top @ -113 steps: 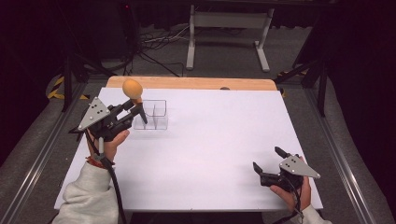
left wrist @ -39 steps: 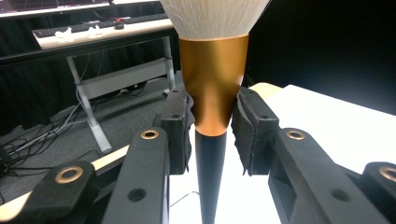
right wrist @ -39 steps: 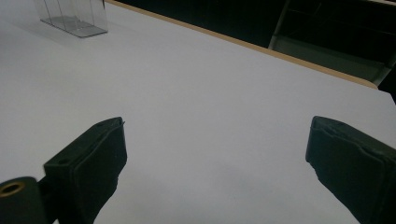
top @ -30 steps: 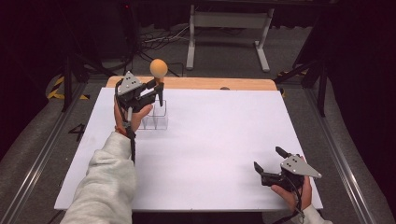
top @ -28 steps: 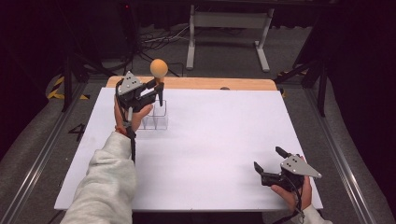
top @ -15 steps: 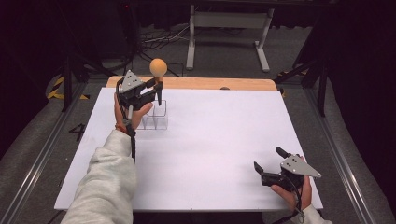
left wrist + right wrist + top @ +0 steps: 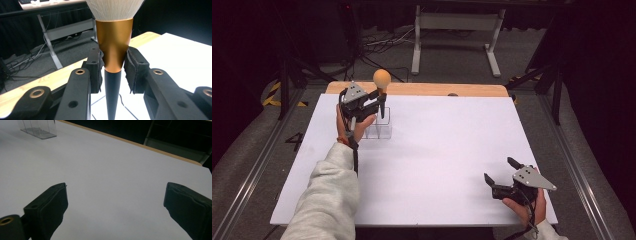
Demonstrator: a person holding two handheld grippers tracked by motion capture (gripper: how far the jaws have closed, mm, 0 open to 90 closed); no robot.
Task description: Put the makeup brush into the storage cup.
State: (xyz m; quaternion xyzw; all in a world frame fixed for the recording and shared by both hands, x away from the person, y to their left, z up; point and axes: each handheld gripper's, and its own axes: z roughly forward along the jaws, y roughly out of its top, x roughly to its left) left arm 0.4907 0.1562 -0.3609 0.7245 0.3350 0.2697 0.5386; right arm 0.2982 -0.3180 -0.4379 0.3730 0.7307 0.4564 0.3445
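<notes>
Left tongs (image 7: 379, 100) are clamping a makeup brush (image 7: 382, 80) at the gold collar, pads (image 7: 96, 67) pressing both sides, bristles up, black handle pointing down. Brush is hanging upright over the clear organizer (image 7: 379, 125) at the far left of the counter (image 7: 452, 150); handle tip is looking level with or just inside the top of a compartment, which one I cannot tell. Judging progress: pickup is done, brush is lined up over the box, lowering and release are not yet done. Right tongs (image 7: 502, 177) are sitting at the near right corner, jaws spread wide, gripping nothing, resting low over bare counter; in the right gripper view the organizer (image 7: 37, 128) is showing far off, well apart. Room: the organizer is sitting near the far edge, with the wood strip (image 7: 437, 89) just behind it, so there's little margin going farther. Middle and right of the counter are offering plenty of space. Thin clear walls are the main snag risk for the handle going down.
</notes>
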